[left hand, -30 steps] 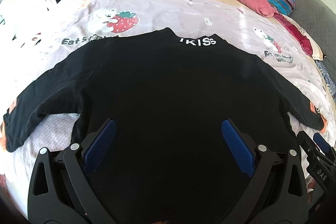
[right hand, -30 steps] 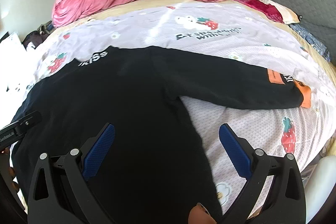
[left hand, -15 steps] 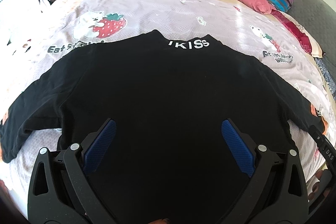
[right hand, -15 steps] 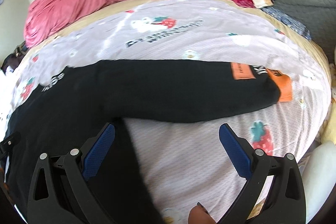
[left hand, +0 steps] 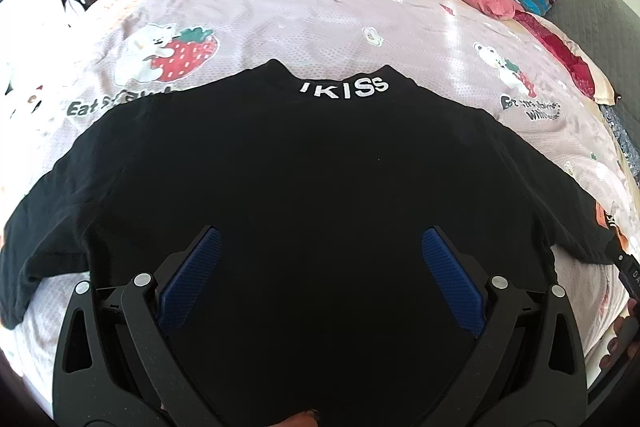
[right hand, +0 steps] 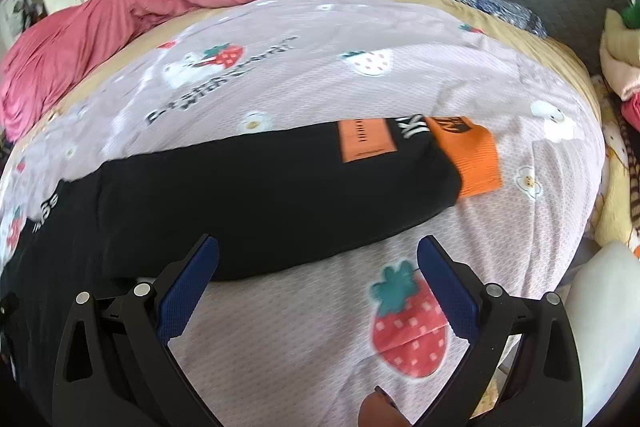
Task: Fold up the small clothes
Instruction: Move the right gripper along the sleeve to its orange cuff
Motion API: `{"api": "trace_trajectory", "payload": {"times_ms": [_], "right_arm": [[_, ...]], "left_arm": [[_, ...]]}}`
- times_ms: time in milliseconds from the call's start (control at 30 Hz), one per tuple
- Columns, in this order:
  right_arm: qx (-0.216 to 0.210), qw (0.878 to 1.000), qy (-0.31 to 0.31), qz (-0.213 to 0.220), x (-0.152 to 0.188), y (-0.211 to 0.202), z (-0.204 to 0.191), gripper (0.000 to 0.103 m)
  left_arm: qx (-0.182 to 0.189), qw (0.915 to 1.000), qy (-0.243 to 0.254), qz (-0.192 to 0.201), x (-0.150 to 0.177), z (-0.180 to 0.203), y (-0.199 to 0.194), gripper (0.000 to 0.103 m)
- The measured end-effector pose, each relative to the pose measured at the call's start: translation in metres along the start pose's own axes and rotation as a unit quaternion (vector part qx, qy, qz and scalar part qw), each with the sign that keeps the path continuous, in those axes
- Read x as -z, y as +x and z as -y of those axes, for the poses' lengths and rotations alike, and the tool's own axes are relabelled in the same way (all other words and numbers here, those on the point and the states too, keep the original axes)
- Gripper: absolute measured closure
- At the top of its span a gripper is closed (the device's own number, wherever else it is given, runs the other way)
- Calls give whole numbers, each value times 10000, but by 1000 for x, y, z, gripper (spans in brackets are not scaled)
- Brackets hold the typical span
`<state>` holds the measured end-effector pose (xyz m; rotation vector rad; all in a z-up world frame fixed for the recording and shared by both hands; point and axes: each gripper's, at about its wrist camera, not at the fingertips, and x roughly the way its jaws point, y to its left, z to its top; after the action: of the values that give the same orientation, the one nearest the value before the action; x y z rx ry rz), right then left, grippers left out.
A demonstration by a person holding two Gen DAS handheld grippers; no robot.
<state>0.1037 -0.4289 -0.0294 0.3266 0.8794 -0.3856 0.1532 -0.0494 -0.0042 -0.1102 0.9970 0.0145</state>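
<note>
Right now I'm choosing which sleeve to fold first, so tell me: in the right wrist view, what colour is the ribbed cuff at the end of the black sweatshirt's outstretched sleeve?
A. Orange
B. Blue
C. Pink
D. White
A: the ribbed cuff ending the black long-sleeved sweatshirt's sleeve is orange, lying flat on the strawberry-print bedspread, with an orange patch just up the sleeve.

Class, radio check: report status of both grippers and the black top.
Left gripper open above black top. Right gripper open near orange-cuffed sleeve. Top flat, unfolded on strawberry sheet. Nothing on it.
</note>
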Motion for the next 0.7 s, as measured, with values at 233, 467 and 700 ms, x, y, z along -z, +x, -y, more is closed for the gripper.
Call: {"api": "trace_trajectory", "payload": {"times_ms": [233,467,700], "right_arm": [[4,9982,571,-183,-9,20,24,4],[-18,9900,1373,-312,-13,45,55,4],[-224,9801,1972,-19,-28,57,71,4]], "left_arm": [[-3,10000,-8,-2,-13,4,10,8],[33,9999,-133,23,-23,1,15,8],[-10,9997,-226,-50,-27,-9,22,8]]}}
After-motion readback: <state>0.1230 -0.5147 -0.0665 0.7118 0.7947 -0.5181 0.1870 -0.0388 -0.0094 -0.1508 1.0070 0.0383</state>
